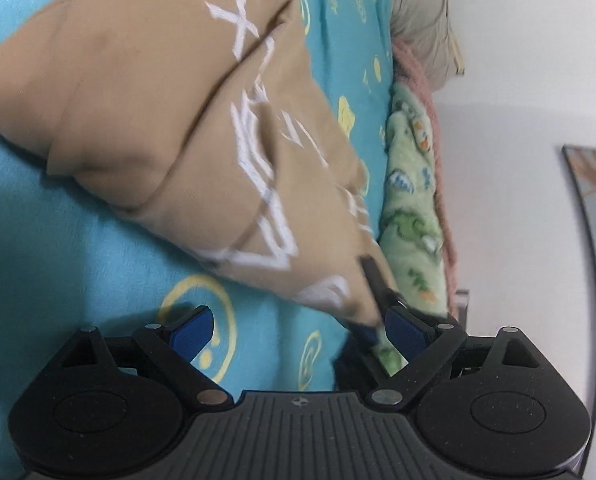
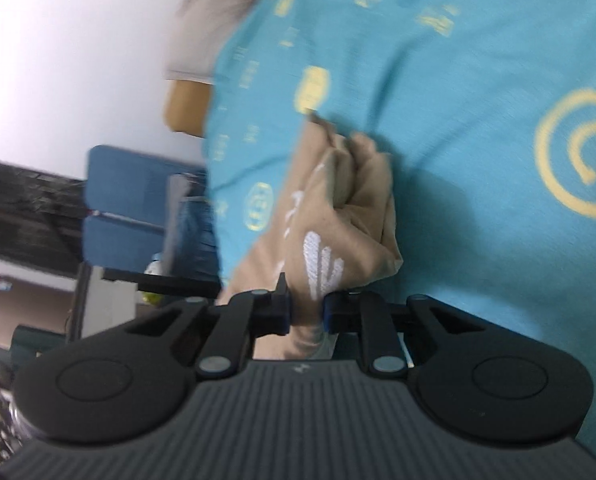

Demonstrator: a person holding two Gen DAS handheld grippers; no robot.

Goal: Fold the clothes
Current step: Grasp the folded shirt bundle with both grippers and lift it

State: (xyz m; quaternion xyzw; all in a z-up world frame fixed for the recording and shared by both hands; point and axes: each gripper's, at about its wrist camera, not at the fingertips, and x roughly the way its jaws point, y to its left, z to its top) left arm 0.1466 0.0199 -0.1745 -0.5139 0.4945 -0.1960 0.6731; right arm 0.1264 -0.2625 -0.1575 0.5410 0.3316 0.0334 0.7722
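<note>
A teal bedsheet (image 1: 38,208) with yellow smiley prints covers the bed. On it lies a rumpled tan garment (image 1: 170,120) with white lettering, one end lifted. The right tongs (image 2: 307,312) are clenched on a bunched fold of it, while the left tongs (image 1: 298,330) stand spread apart, gripping nothing.
</note>
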